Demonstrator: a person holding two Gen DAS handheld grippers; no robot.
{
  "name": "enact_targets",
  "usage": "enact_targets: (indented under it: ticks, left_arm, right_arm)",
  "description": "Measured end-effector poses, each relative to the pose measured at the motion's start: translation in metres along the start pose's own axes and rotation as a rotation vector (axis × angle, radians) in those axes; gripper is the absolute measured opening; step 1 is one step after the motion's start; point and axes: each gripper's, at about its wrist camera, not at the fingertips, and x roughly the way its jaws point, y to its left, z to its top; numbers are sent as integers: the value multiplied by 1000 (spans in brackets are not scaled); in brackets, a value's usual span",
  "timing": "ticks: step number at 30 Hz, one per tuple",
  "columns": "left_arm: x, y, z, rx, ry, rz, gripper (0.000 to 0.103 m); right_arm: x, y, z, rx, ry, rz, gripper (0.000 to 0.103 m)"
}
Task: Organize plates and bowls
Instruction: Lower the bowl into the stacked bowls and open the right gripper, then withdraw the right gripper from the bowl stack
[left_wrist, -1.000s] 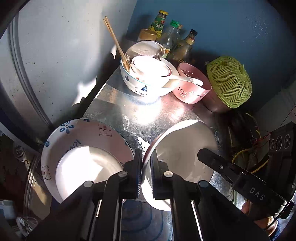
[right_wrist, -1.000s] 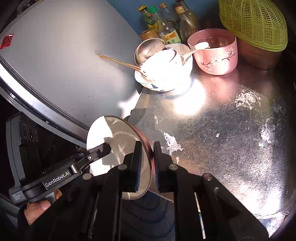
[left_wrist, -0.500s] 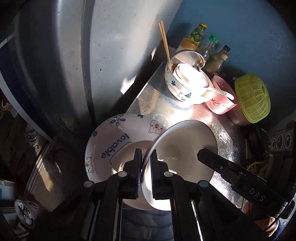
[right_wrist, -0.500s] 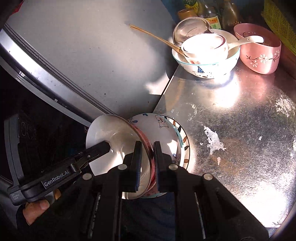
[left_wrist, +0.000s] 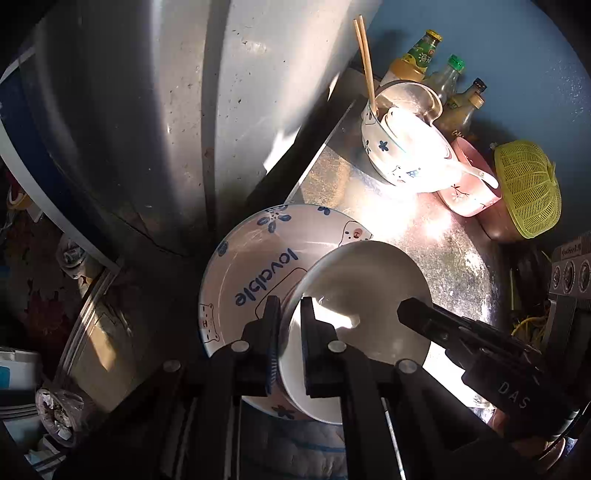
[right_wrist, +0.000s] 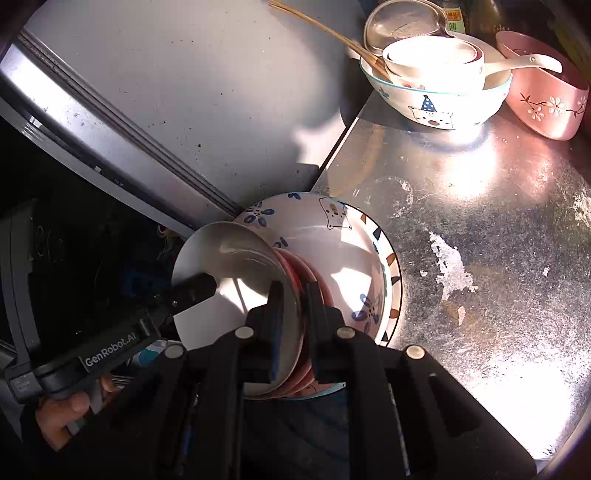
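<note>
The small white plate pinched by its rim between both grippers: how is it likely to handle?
The white plate looks rigid and glossy, so it could slip in thin rim grips. The left gripper and right gripper pinch opposite edges, which probably limits tilting. It is likely ceramic, so it may chip if dropped onto the patterned plate.

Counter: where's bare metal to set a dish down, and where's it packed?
Free: the metal counter between the cartoon plate stack at its near-left corner and the bear bowl at the back, running right. Crowded: the back row, with bear bowl, pink bowl, green colander and bottles.
</note>
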Motion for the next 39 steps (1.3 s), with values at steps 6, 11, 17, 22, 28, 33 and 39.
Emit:
enact_targets:
  ticks: [6, 11, 17, 22, 28, 33, 39]
  left_arm:
    - [-1, -1, 3, 14, -11, -2, 13]
    - [-5, -3, 4, 26, -30, 17, 42]
    - [-9, -5, 4, 37, -41, 30, 56]
    - [-12, -1, 4, 18, -46, 25, 68]
    - [-16, 2, 0, -2, -56, 20, 92]
    - [-21, 0, -3, 4, -77, 51, 102]
    - [-22, 3, -6, -6, -71, 67, 102]
  right_arm:
    - [2, 1, 1, 2, -5, -9, 14]
    - [-6, 1, 0, 9, -21, -17, 14]
    - [-13, -2, -1, 18, -23, -36, 15]
    - [-26, -11, -6, 62, -74, -15, 82]
    - [-40, -15, -6, 77, -111, -36, 100]
    - [-48, -17, -7, 73, -124, -87, 103]
    - [-55, -16, -12, 79, -142, -95, 103]
